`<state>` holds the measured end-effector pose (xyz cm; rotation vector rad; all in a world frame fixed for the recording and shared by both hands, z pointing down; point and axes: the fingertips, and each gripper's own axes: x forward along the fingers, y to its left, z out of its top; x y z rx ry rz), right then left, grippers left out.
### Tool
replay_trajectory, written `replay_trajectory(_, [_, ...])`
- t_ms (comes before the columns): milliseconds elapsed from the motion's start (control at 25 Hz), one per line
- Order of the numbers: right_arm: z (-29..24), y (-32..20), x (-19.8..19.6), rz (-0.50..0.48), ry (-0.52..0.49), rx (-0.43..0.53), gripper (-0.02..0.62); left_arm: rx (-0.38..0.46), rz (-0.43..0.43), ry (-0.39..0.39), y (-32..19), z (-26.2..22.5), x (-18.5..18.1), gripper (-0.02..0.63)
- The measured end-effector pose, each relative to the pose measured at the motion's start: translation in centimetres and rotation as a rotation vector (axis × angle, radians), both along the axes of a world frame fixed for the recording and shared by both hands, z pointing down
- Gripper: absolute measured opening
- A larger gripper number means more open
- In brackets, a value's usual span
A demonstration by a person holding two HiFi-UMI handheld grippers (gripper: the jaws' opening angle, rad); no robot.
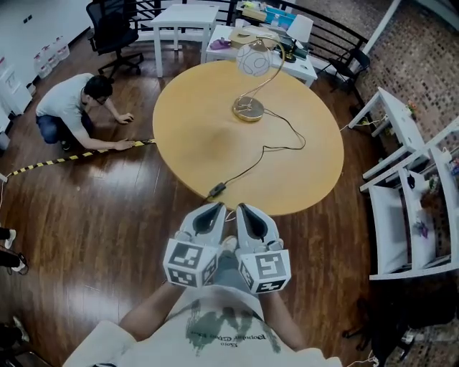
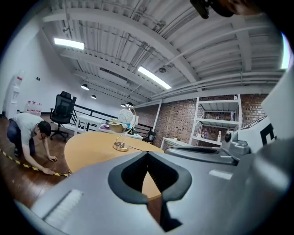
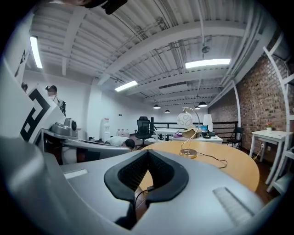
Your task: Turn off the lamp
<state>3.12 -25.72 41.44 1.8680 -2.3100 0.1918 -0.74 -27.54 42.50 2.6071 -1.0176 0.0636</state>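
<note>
The lamp [image 1: 252,72] stands on the far half of the round wooden table [image 1: 193,122]. It has a white globe shade, a curved gold stem and a gold base. Its black cord runs across the top to an inline switch [image 1: 216,191] by the table's near edge. Both grippers are held side by side near the person's chest, short of the table. The left gripper [image 1: 213,208] and the right gripper [image 1: 246,210] are shut with nothing between them. The lamp [image 2: 123,135] is far off in the left gripper [image 2: 147,156] view. The lamp [image 3: 187,135] and the switch [image 3: 149,188] also appear beyond the right gripper [image 3: 148,153].
A person [image 1: 72,107] kneels on the wooden floor at the left, by yellow-black tape [image 1: 72,156]. White tables [image 1: 183,18] with clutter and an office chair [image 1: 111,29] stand behind the round table. White shelving [image 1: 409,193] lines the right side.
</note>
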Motion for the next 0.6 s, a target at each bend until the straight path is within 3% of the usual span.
replay_trajectory(600, [-0.9, 2.1, 0.6, 0.03, 0.0, 0.014, 0.0, 0.029, 0.025, 0.012, 1.3, -1.5, 0.9, 0.0])
